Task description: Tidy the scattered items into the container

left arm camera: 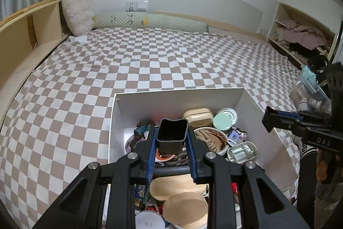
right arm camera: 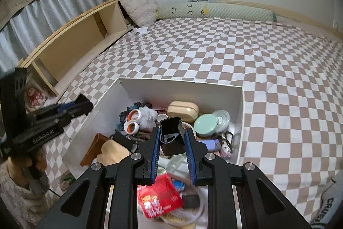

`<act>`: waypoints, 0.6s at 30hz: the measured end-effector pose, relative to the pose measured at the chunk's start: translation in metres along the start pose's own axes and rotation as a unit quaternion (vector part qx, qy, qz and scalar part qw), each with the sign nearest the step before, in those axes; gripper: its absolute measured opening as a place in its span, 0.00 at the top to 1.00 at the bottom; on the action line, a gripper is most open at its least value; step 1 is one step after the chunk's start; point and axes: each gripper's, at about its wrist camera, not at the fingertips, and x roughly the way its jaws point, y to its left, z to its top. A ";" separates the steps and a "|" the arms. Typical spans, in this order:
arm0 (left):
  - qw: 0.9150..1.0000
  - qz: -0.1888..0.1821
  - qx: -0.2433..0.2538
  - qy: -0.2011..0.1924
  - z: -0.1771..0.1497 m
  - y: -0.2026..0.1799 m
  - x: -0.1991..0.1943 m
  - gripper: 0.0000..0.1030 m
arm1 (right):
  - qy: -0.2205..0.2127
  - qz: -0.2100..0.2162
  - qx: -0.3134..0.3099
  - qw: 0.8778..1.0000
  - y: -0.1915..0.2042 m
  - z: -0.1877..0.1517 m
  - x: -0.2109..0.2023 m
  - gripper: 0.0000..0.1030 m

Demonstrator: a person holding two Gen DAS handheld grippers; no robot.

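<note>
A white box sits on the checkered bed, full of small items. It also shows in the right wrist view. My left gripper is shut on a small black cup and holds it over the box. My right gripper is shut on another small black cup, also above the box. In the box lie a beige case, a mint round tin, a rope-filled bowl and cork lids. A red packet lies below my right fingers.
The checkered bedspread stretches beyond the box. A fluffy pillow and a green bolster lie at the headboard. A wooden shelf runs along the bed's left side. A cluttered shelf stands at the right.
</note>
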 end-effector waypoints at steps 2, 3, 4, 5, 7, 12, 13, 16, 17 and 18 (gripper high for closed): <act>1.000 -0.002 -0.004 0.008 0.002 0.002 0.007 0.75 | 0.006 0.005 0.001 1.000 0.001 0.005 0.008 0.77; 1.000 -0.005 -0.009 0.012 0.004 0.004 0.010 0.75 | 0.011 0.008 0.001 1.000 0.003 0.008 0.013 0.77; 1.000 -0.009 -0.015 0.016 0.005 0.006 0.013 0.75 | 0.016 0.009 0.001 1.000 0.004 0.009 0.019 0.77; 1.000 -0.010 -0.019 0.019 0.007 0.008 0.015 0.75 | 0.022 0.008 0.001 1.000 0.005 0.011 0.024 0.77; 1.000 -0.005 -0.019 0.024 0.011 0.010 0.019 0.75 | 0.035 0.002 -0.003 0.999 0.008 0.013 0.037 0.77; 0.999 0.006 -0.006 0.045 0.018 0.012 0.032 0.75 | 0.068 -0.014 -0.004 0.998 0.009 0.011 0.064 0.77; 0.999 0.008 -0.006 0.049 0.019 0.012 0.035 0.75 | 0.073 -0.018 -0.006 0.997 0.009 0.010 0.068 0.77; 0.998 0.010 -0.006 0.058 0.021 0.012 0.041 0.75 | 0.072 -0.022 -0.016 0.997 0.011 0.007 0.072 0.77; 0.998 0.011 -0.005 0.061 0.022 0.011 0.044 0.75 | 0.071 -0.024 -0.013 0.997 0.010 0.006 0.073 0.77; 0.998 0.012 -0.005 0.063 0.022 0.011 0.046 0.75 | 0.070 -0.024 -0.010 0.997 0.009 0.007 0.074 0.77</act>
